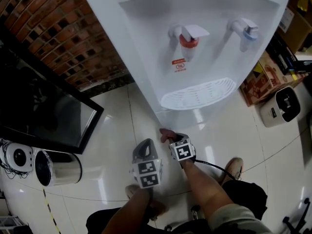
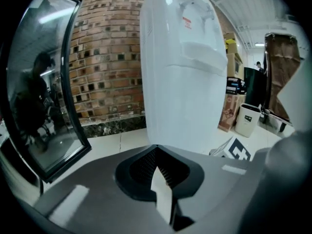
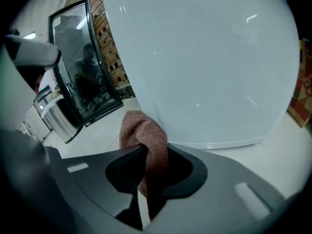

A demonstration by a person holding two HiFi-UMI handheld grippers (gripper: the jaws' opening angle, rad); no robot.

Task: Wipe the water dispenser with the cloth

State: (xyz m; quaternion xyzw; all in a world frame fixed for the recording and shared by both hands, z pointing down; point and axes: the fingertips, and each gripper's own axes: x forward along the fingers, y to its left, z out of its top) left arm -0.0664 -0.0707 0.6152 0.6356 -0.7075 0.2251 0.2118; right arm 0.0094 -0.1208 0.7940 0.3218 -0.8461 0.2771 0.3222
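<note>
Low, right tool [image 1: 171, 139] angled down, gripping cloth [image 3: 145, 133].

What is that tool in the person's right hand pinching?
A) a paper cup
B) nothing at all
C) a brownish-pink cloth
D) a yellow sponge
C: the right tool is closed on a brownish-pink cloth, which bunches up above its jaws close to the white water dispenser.

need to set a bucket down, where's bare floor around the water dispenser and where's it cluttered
Bare tile lies between the water dispenser and the black cabinet, and between it and the white bin. Crowded: cardboard boxes beside that bin, the steel canister below the cabinet.
</note>
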